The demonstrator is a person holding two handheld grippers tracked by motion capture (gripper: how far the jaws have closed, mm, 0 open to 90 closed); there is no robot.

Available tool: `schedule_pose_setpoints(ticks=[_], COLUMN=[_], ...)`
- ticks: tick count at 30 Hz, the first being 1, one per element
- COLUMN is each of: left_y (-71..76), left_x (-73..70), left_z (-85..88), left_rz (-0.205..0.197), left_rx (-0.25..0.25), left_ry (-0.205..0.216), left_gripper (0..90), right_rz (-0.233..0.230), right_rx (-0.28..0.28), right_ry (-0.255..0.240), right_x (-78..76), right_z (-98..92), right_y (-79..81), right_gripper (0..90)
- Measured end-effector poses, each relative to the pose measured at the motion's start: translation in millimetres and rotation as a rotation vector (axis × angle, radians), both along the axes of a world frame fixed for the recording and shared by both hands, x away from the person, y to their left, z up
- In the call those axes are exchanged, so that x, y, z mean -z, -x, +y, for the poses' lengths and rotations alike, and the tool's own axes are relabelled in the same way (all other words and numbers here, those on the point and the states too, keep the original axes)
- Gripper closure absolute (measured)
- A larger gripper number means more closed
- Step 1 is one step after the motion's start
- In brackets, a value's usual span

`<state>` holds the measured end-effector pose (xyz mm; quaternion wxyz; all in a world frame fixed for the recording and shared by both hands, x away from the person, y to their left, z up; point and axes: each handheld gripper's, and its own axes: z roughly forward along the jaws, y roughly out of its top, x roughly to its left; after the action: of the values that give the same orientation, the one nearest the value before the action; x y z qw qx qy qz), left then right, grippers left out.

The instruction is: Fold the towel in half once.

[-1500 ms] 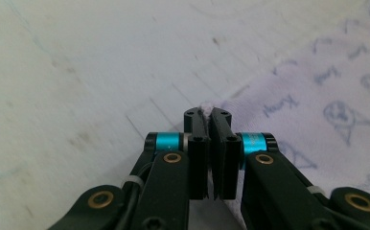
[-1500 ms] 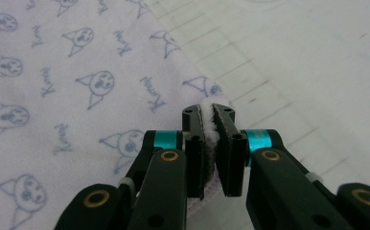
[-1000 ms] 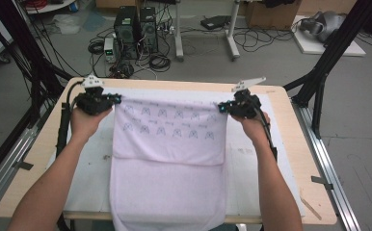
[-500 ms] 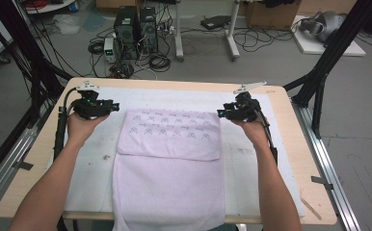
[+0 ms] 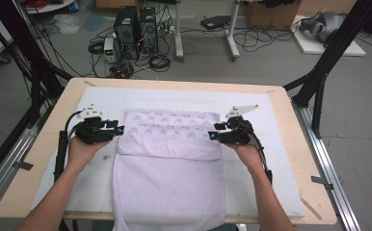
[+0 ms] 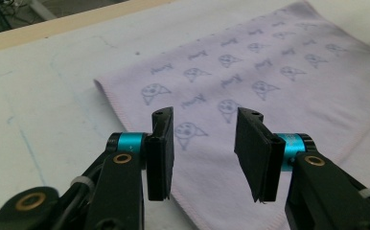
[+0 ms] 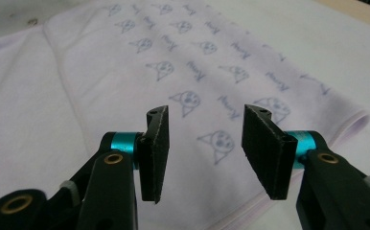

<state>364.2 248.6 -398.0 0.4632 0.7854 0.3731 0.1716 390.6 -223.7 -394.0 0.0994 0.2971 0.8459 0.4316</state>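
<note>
The left gripper (image 5: 118,130) sits at the left edge of the folded flap with its 2 black jaws parted and nothing between them, the jaws having just been opening; in the left gripper view the printed cloth lies flat beyond the pads (image 6: 160,153), untouched. The right gripper (image 5: 212,136) mirrors it at the flap's right edge, jaws likewise apart and bare, also just opened; the right gripper view looks across the cat print toward the rolled fold.

The pale lilac towel (image 5: 167,173) lies in the middle of the white mat (image 5: 271,168) on the wooden table (image 5: 39,159); its far part is folded toward the person, printed side up, over the plain part, whose near end hangs over the table's near edge.

The step in hand looks like letting go after 1 fold; to do it well, both grippers should draw away sideways and slightly up, jaws kept wide, so no pad drags the flap's edge; the flap's near edge already lies fairly square across the towel, so a clean exit matters more than any correction; the next grasp probably belongs at the 2 near corners or at one side edge.
</note>
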Motion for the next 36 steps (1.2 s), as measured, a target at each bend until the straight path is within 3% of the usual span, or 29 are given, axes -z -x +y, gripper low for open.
schedule_pose_setpoints(ticks=[5,10,17,22,24,27,31,36], left_y=[16.1,25.6,27.4,24.7,23.5,23.6,23.3,23.4], left_x=[14.4,25.9,38.1,44.6,48.4,49.0,48.6,47.3], left_z=[3.1,2.2,-1.7,-5.8,-8.3,-9.7,-10.3,-9.7], left_rz=[0.009,0.017,0.041,0.067,0.079,0.063,0.061,0.059], left_rx=[0.022,0.025,0.041,0.054,0.056,0.055,0.043,0.038], left_ry=[-0.009,-0.025,-0.047,-0.079,-0.107,-0.122,-0.128,-0.125], left_gripper=[58.4,58.3,63.4,65.5,67.9,71.8,77.2,87.0], right_rz=[-0.007,0.000,-0.046,-0.005,0.004,0.029,0.016,0.042], right_rx=[-0.004,-0.022,-0.035,-0.017,-0.018,-0.023,-0.030,-0.043], right_ry=[-0.001,0.033,0.052,0.044,0.059,0.101,0.099,0.063], right_x=[11.5,15.1,13.9,33.3,39.8,50.4,50.3,51.0], right_z=[-2.0,0.2,9.6,4.1,4.1,5.8,6.5,4.1], right_y=[15.7,22.1,32.5,34.1,34.7,33.7,33.1,30.0], right_gripper=[52.2,51.5,53.6,55.5,58.0,63.8,76.5,85.8])
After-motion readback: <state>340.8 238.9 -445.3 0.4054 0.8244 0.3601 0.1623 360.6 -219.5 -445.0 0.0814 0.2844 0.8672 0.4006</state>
